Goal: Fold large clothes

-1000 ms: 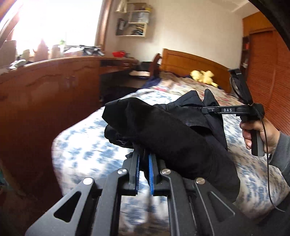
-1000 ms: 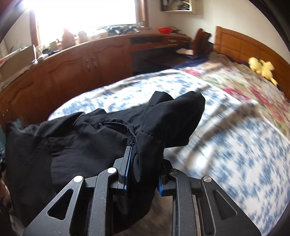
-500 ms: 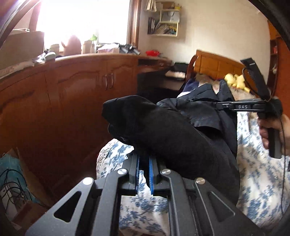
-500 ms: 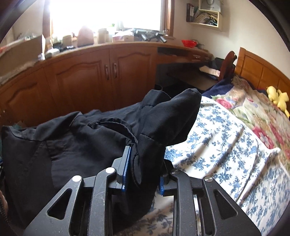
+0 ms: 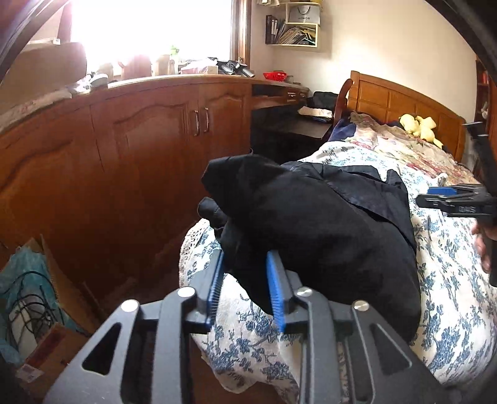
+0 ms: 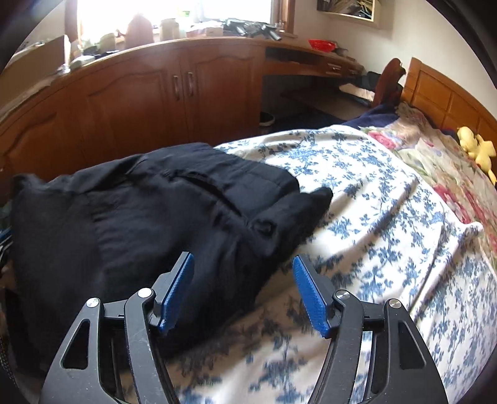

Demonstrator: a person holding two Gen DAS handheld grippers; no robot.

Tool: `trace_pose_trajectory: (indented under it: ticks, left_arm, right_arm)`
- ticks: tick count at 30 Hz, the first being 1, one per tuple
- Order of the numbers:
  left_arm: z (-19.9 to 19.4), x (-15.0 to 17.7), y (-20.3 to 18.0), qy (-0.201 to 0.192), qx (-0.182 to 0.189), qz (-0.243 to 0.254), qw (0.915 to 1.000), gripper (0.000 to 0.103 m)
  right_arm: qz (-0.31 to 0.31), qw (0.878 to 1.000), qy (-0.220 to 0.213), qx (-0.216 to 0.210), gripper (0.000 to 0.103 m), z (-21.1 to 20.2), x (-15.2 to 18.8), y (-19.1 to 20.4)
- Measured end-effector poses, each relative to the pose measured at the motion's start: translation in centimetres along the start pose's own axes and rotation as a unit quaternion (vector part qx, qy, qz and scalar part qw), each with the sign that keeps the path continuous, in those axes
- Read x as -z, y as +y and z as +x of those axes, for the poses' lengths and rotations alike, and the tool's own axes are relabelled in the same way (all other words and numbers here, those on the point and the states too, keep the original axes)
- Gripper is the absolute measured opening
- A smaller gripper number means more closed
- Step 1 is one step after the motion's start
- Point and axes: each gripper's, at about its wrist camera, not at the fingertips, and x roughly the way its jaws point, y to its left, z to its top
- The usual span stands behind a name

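Counts, both wrist views:
1 black garment [image 5: 326, 230] on 1 bed [image 5: 450, 310]; 2 grippers – left gripper [image 5: 247, 286], right gripper [image 6: 243, 290] – each with 2 blue pads; 1 yellow plush toy [image 5: 419, 129]; 1 red bowl [image 5: 275, 75]; 1 wall shelf [image 5: 293, 28]; 1 wooden cabinet [image 5: 139, 149], with 2 door handles; 1 cardboard box [image 5: 46, 348].

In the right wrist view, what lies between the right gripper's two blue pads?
Black garment cloth fills the left part of the gap in the right gripper, clear of both pads; the right part shows floral bedspread. The jaws have just been opening.
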Motion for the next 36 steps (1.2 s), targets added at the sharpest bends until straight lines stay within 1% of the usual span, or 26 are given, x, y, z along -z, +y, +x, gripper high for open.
trace_pose_trajectory:
  ticks: [3,5,6,9,13,16,18,20,23,26,29,31,33,36]
  left_arm:
    - [-1.5,-0.1,-0.9,-0.01,0.001,0.01,0.9999,0.037]
    - [-2.8,-0.3,-1.9,-0.021,0.004,0.02,0.9996,0.039]
    - [-3.2,-0.5,-2.4,-0.024,0.006,0.025,0.9994,0.042]
    - [-5.1,-0.8,-4.5,-0.042,0.022,0.038,0.9981,0.053]
    - [-7.1,-1.6,-7.8,-0.058,0.056,0.052,0.9954,0.054]
    - [-8.4,-1.9,-10.9,-0.065,0.08,0.06,0.9929,0.054]
    - [-9.5,-1.9,-13.2,-0.072,0.098,0.065,0.9904,0.054]
    - [-10.4,-1.8,-15.5,-0.075,0.116,0.075,0.9876,0.054]
    - [-11.2,-1.4,-18.7,-0.072,0.133,0.085,0.9848,0.054]
    - [-12.2,-0.9,-22.4,-0.068,0.166,0.094,0.9792,0.054]
    - [-13.2,-0.3,-25.4,-0.068,0.183,0.107,0.975,0.054]
    - [-13.8,0.1,-27.4,-0.064,0.201,0.111,0.9712,0.054]
    - [-14.3,0.5,-29.1,-0.057,0.214,0.116,0.9682,0.054]
    - [-15.2,1.3,-31.5,-0.049,0.223,0.122,0.9658,0.054]
  right_arm:
    - [-0.004,1.0,-0.017,-0.011,0.069,-2.7,1.6,0.5]
    - [-0.001,0.999,-0.028,-0.023,0.071,-4.8,3.2,0.5]
    - [0.001,0.999,-0.031,-0.025,0.073,-5.6,3.7,0.6]
    - [0.003,0.999,-0.043,-0.02,0.08,-8.5,5.9,0.5]
    - [0.016,0.998,-0.061,-0.013,0.085,-13.1,9.1,-0.5]
    - [0.039,0.996,-0.074,-0.01,0.087,-16.2,11.3,-2.3]
    - [0.055,0.995,-0.08,0.0,0.087,-18.3,12.8,-3.5]
    - [0.068,0.994,-0.088,0.019,0.088,-20.7,14.7,-5.0]
    - [0.082,0.991,-0.094,0.045,0.088,-23.4,17.1,-7.0]
    - [0.1,0.988,-0.101,0.067,0.088,-25.7,19.6,-8.8]
    - [0.122,0.983,-0.108,0.081,0.089,-28.0,22.2,-10.4]
    - [0.133,0.981,-0.111,0.091,0.09,-29.2,23.4,-11.2]
    - [0.144,0.977,-0.116,0.103,0.091,-30.6,24.8,-12.0]
    - [0.165,0.971,-0.122,0.122,0.091,-32.7,26.9,-13.0]
